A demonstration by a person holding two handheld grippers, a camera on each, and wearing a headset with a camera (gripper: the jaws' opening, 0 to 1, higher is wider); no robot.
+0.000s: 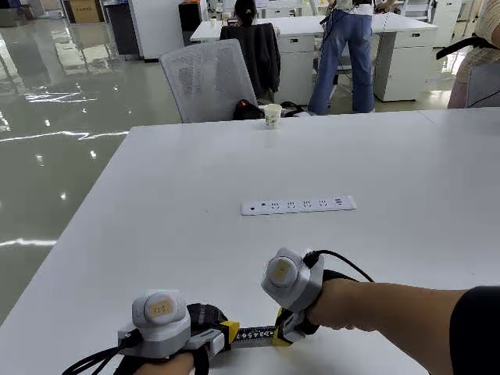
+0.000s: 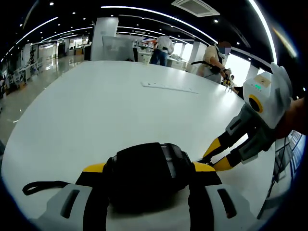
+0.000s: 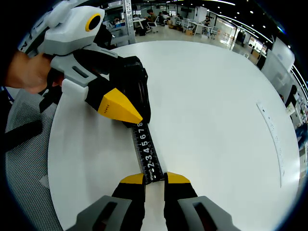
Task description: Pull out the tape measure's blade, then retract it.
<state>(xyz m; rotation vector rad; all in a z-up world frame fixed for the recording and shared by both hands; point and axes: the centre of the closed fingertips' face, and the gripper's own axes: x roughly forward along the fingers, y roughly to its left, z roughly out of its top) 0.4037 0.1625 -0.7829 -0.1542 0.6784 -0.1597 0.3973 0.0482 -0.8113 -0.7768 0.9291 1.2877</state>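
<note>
Ideally, with left tool (image 2: 150, 167) clamped on case (image 2: 144, 185) and right tool (image 3: 155, 179) pinching blade (image 3: 146, 149), pull straight along the table (image 3: 216, 96).

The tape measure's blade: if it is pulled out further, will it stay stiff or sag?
Probably stiff at this length: the short blade runs straight from the case to the right gripper. Pulled much longer, it would likely sag. Its thin end could slip from the jaws.

The right gripper (image 3: 155, 179) pinches the end of the blade (image 3: 146, 153) between yellow-tipped jaws; the blade runs across the white table (image 3: 207, 96) to the black tape measure (image 3: 134, 77) clamped by the left gripper (image 3: 124, 98).
</note>
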